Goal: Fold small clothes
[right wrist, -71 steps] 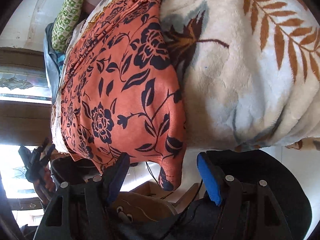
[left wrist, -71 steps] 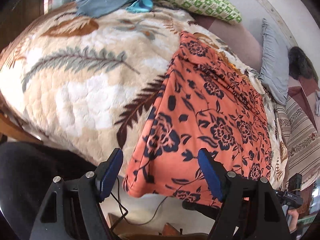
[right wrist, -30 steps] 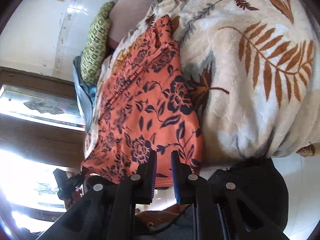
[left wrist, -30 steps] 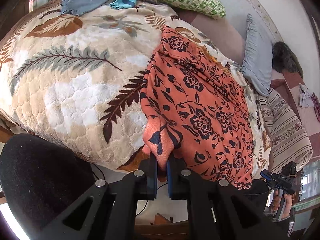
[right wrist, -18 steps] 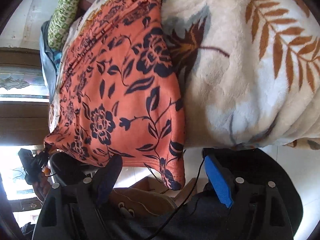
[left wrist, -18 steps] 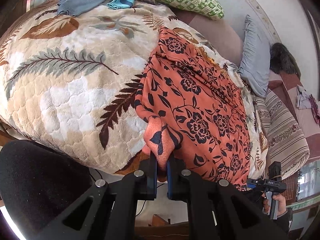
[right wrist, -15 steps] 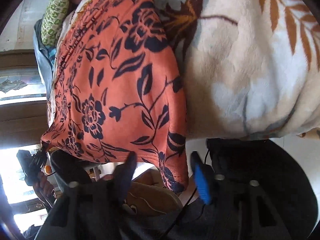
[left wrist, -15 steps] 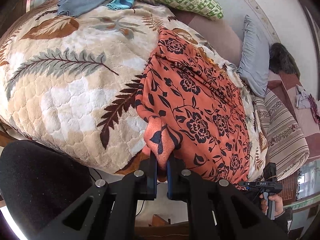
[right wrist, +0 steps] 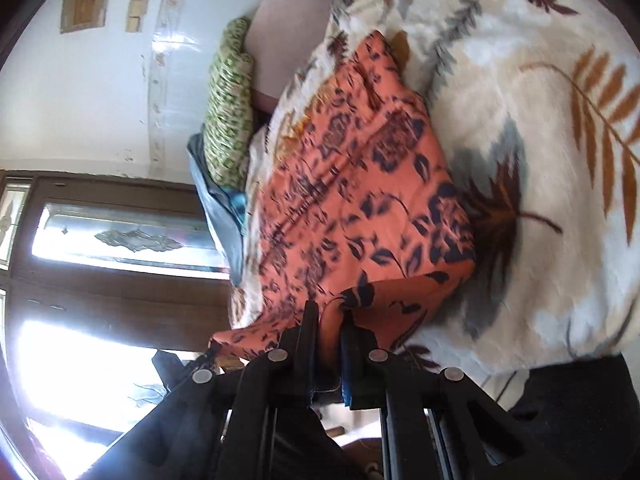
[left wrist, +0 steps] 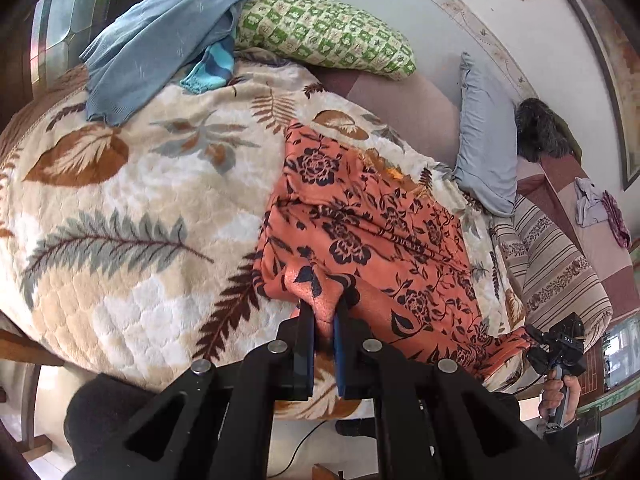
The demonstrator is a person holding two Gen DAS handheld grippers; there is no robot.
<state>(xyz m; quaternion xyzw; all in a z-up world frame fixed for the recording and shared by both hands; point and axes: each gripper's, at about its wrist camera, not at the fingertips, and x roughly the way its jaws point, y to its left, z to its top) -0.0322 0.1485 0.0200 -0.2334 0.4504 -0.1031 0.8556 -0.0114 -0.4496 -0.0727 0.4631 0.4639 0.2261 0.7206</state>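
An orange garment with a dark floral print (left wrist: 372,232) lies lengthwise on a cream leaf-patterned blanket (left wrist: 120,240). My left gripper (left wrist: 323,316) is shut on its near corner, which is lifted and bunched above the pads. In the right wrist view the same garment (right wrist: 352,200) is seen, and my right gripper (right wrist: 329,316) is shut on the other near corner, pulled up off the bed edge. The right gripper (left wrist: 558,350) also shows at the far right of the left wrist view, held in a hand, with the garment's hem stretched to it.
A blue cloth (left wrist: 160,48) and a green checked pillow (left wrist: 320,36) lie at the head of the bed. A grey-blue pillow (left wrist: 486,148) and striped bedding (left wrist: 556,256) sit to the right. A wooden window frame (right wrist: 120,236) stands beside the bed.
My right gripper went from open around the hanging corner to shut on it and lifted it. My left gripper rose and carried its corner forward over the garment.
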